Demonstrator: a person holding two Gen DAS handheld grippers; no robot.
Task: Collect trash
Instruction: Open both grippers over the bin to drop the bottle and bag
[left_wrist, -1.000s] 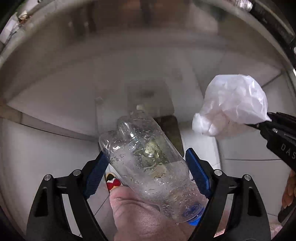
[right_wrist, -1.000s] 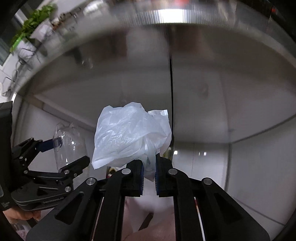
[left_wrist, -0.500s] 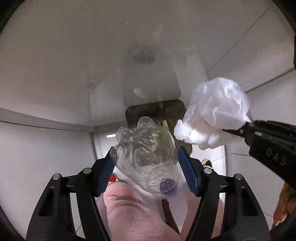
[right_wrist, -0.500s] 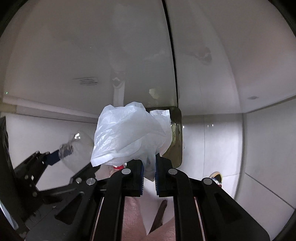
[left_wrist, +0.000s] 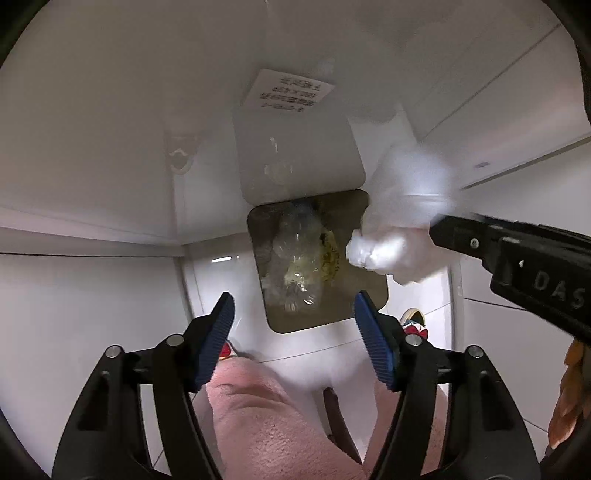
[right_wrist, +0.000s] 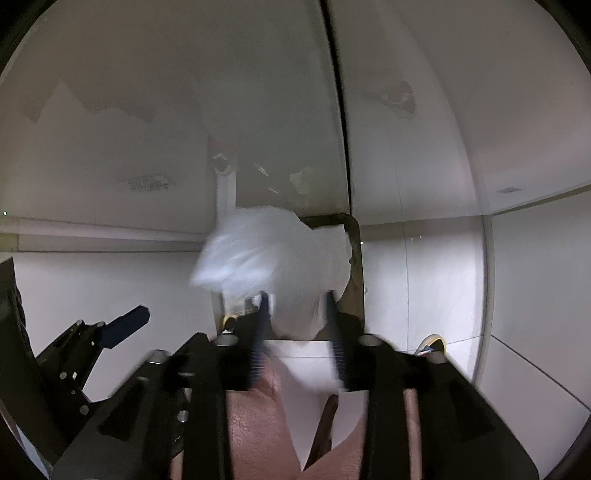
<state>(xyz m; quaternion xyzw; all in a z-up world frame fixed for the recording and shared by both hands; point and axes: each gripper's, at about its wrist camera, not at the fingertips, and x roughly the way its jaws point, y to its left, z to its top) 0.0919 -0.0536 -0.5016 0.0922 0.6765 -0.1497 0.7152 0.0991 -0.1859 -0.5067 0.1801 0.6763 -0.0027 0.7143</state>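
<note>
My left gripper (left_wrist: 294, 325) stands apart and opening, nothing between its pads; the crushed clear plastic bottle (left_wrist: 295, 258) lies in the dark bin opening (left_wrist: 373, 295) at twelve o'clock. My right gripper (right_wrist: 297, 321) is opening around the crumpled white plastic bag (right_wrist: 273, 254), probably featherlight, soft and best pinched by a fold.

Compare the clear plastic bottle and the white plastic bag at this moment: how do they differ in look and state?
The plastic bottle is clear and rigid; the plastic bag is white, crumpled and soft. The bottle is already down inside the bin opening, clear of the open left gripper. The bag is above the opening, between the fingers of the right gripper, whose jaws are opening, and it is motion-blurred. Both are trash bound for the same bin.
</note>
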